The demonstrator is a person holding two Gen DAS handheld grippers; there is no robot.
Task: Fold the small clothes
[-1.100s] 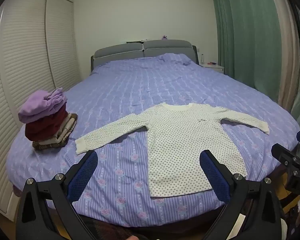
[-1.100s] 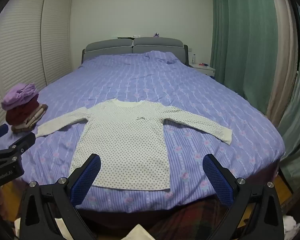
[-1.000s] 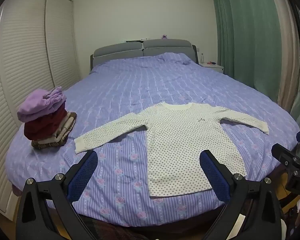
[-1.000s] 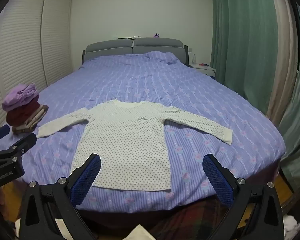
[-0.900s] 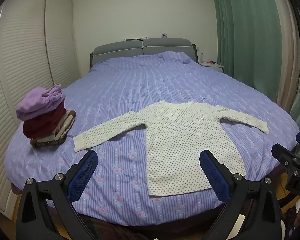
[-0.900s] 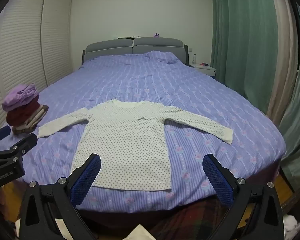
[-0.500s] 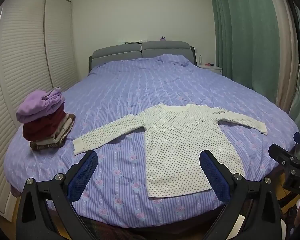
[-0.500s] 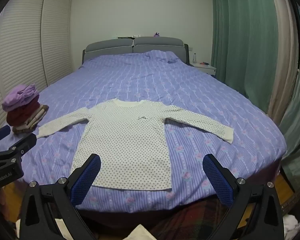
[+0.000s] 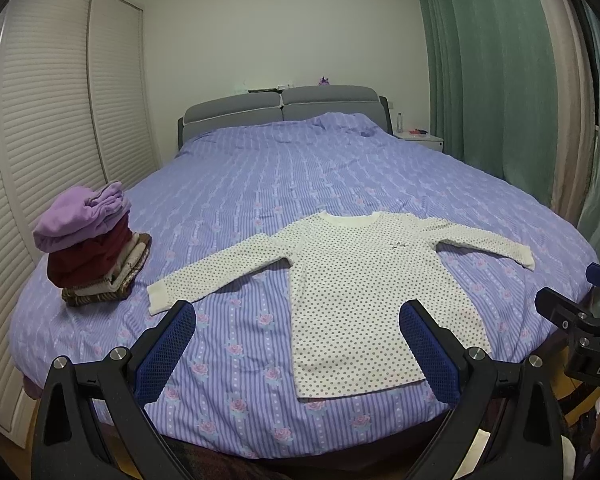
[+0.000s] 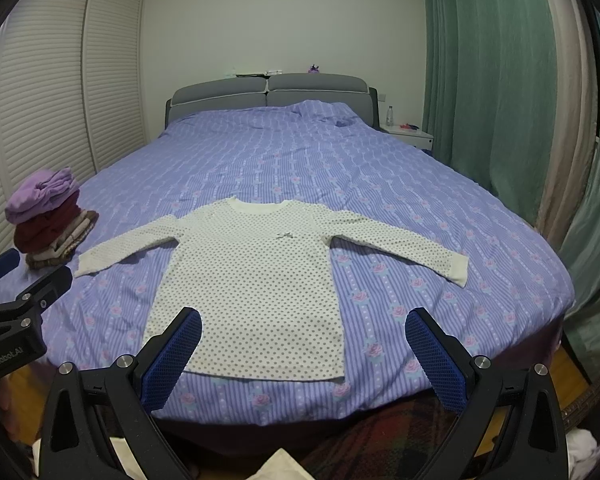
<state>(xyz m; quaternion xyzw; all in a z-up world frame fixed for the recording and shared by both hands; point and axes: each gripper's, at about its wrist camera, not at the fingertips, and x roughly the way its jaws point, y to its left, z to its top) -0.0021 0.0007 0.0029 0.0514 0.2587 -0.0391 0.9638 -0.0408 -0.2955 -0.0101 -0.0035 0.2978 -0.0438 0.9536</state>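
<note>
Lying flat near the bed's (image 9: 260,184) foot edge, the shirt (image 9: 372,280) faced 2 wide-open, empty grippers: left gripper (image 9: 296,344), right gripper (image 10: 302,346)

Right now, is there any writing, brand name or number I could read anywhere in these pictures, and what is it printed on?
"GenRobot.AI": white letters on the body of the left hand-held gripper, seen in the right wrist view.
"DAS": start of a word cut off by the picture edge, on the body of the right hand-held gripper, seen in the left wrist view.
Bottle on the nightstand: any label is too small to read.
</note>
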